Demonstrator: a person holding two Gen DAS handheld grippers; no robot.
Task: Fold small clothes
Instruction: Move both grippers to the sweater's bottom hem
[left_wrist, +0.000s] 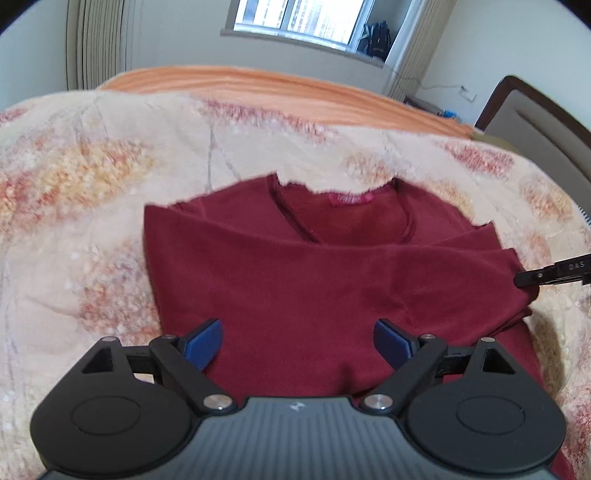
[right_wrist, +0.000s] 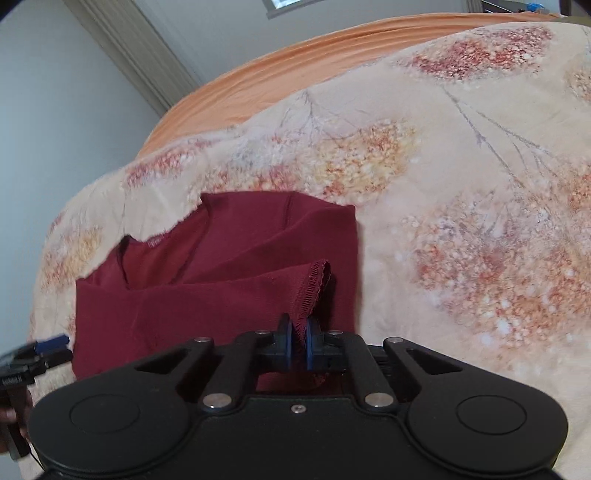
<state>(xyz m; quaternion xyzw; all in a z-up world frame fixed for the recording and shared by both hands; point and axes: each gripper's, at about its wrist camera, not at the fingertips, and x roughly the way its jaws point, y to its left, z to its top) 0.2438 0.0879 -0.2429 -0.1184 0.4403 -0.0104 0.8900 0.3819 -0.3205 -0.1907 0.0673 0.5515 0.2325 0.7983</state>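
A dark red shirt (left_wrist: 295, 273) lies partly folded on a floral blanket, its neckline and pink label toward the far side. Above its near half my left gripper (left_wrist: 298, 341) stands open, blue pads wide apart with nothing between them. My right gripper (right_wrist: 298, 347) is shut on the shirt's (right_wrist: 207, 295) hemmed sleeve edge (right_wrist: 314, 286), which rises in a fold from between the blue pads. The right gripper's black finger (left_wrist: 550, 275) shows at the right edge of the left wrist view, at the shirt's right side. The left gripper's fingertips (right_wrist: 51, 345) appear at the far left of the right wrist view.
The floral blanket (left_wrist: 92, 192) covers the bed, with an orange sheet (left_wrist: 258, 88) along its far edge. A headboard (left_wrist: 535, 122) stands at the right, a window (left_wrist: 295, 18) and curtains behind. Bare blanket (right_wrist: 480, 221) spreads to the right of the shirt.
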